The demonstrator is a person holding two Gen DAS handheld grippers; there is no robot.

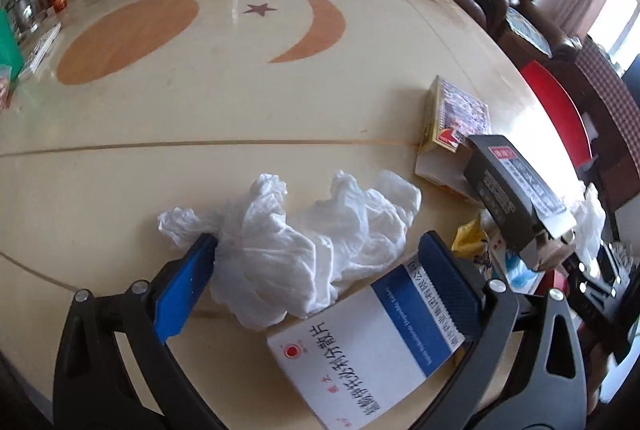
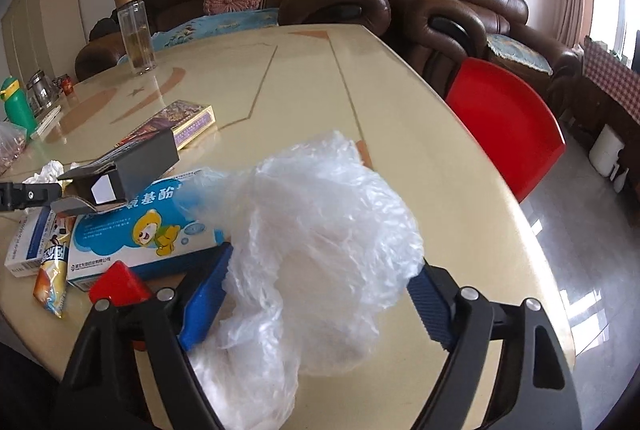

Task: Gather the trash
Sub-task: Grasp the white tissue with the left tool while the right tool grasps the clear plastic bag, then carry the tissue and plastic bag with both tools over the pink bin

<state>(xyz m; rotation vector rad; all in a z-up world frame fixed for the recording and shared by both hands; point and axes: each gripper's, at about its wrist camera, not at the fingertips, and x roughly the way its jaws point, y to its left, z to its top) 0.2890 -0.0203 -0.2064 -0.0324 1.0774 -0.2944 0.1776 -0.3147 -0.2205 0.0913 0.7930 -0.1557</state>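
Left wrist view: the left gripper (image 1: 316, 286) is spread wide around crumpled white tissue (image 1: 304, 246) lying on the cream table (image 1: 200, 117), one pad over a white-and-blue medicine box (image 1: 360, 346). Right wrist view: the right gripper (image 2: 320, 294), jaws apart, flanks a crumpled clear plastic bag (image 2: 320, 230); whether its pads press the bag is unclear.
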